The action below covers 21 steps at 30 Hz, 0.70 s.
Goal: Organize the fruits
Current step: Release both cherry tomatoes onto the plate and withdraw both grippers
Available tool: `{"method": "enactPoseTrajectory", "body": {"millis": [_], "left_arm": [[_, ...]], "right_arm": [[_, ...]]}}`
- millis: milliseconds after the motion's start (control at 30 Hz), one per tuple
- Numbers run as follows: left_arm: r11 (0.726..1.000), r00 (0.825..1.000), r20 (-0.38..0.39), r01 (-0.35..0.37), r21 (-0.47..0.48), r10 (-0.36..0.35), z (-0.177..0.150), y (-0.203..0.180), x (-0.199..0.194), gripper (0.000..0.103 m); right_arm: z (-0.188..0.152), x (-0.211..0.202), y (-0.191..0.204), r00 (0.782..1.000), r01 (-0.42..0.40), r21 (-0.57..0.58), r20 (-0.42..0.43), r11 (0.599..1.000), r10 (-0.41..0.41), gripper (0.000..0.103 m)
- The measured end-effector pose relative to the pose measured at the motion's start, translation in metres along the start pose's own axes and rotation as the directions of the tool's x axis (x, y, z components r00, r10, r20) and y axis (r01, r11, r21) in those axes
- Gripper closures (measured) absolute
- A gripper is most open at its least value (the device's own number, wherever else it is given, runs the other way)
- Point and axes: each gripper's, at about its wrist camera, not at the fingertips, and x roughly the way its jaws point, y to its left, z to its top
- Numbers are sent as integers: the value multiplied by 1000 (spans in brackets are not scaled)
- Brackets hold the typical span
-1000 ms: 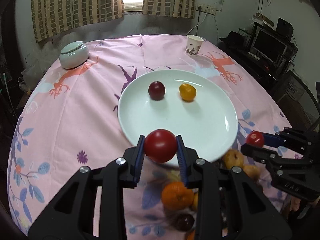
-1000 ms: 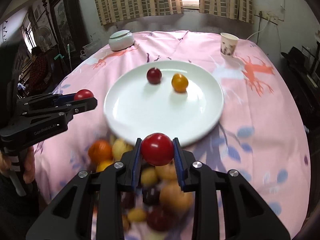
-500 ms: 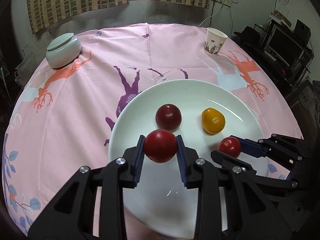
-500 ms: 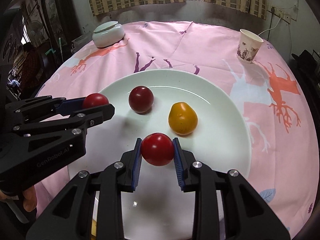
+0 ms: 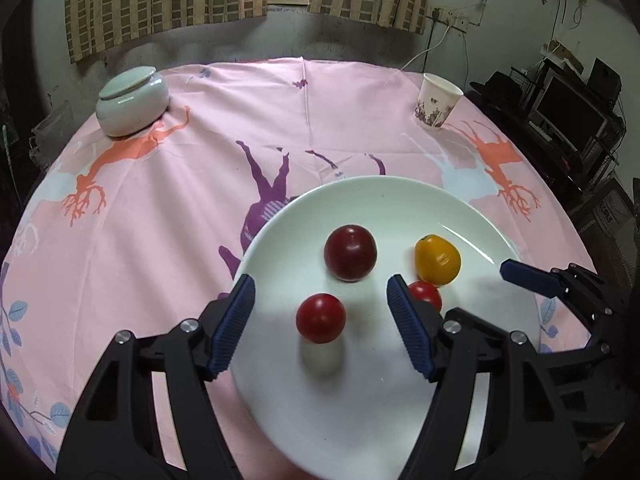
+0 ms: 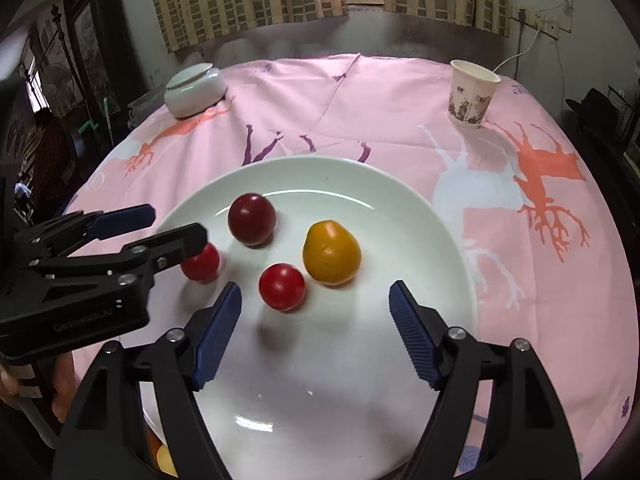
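A white plate (image 5: 400,408) (image 6: 360,360) lies on the pink tablecloth. On it are a dark red plum (image 5: 350,253) (image 6: 252,219), a yellow fruit (image 5: 437,259) (image 6: 331,252) and two red tomatoes. My left gripper (image 5: 320,336) is open above the plate, and one tomato (image 5: 320,318) (image 6: 202,262) is between its jaws, untouched. My right gripper (image 6: 314,330) is open too, with the other tomato (image 6: 282,287) (image 5: 426,295) just ahead of its jaws. Each gripper shows in the other's view, at the right edge of the left wrist view (image 5: 552,284) and the left edge of the right wrist view (image 6: 160,228).
A lidded white ceramic jar (image 5: 132,100) (image 6: 195,90) stands at the far left of the round table. A paper cup (image 5: 436,101) (image 6: 472,94) stands at the far right. Loose fruits (image 6: 164,456) peek out below the plate's near edge. Electronics sit on shelves beyond the table's right side.
Both grippers moved forward over the plate, then opened. Each let go of its red tomato, and both tomatoes are now on the plate.
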Motion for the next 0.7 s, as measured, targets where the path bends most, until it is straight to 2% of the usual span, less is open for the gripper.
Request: {"method": "enactPoseTrajectory", "body": {"millis": [133, 267, 333, 433, 500, 567, 633, 700], "left_arm": [[1000, 999, 42, 6, -3, -6, -5, 8, -19, 32], [999, 997, 78, 16, -36, -13, -9, 14, -33, 28], [1000, 996, 94, -10, -28, 13, -11, 12, -38, 27], [999, 995, 92, -35, -17, 37, -14, 8, -37, 26], [999, 995, 89, -42, -25, 44, -15, 7, -37, 26], [998, 995, 87, -49, -33, 51, -14, 7, -40, 26], [998, 995, 94, -11, -67, 17, -14, 8, -49, 26], [997, 991, 130, 25, -78, -15, -16, 7, -62, 25]], "right_arm": [[4, -10, -13, 997, 47, 46, 56, 998, -50, 17], [3, -21, -20, 996, 36, 75, 83, 997, -42, 16], [2, -27, -21, 994, 46, 76, 99, 996, -53, 14], [2, -38, -22, 991, 62, 86, 116, 994, -72, 14], [4, -47, -22, 990, 40, 97, 128, 995, -52, 13], [6, -57, -21, 983, 34, 64, 177, 997, -45, 11], [9, -59, -29, 970, 118, 94, 201, 989, -135, 8], [8, -56, -44, 976, 88, 133, 185, 987, -112, 8]]}}
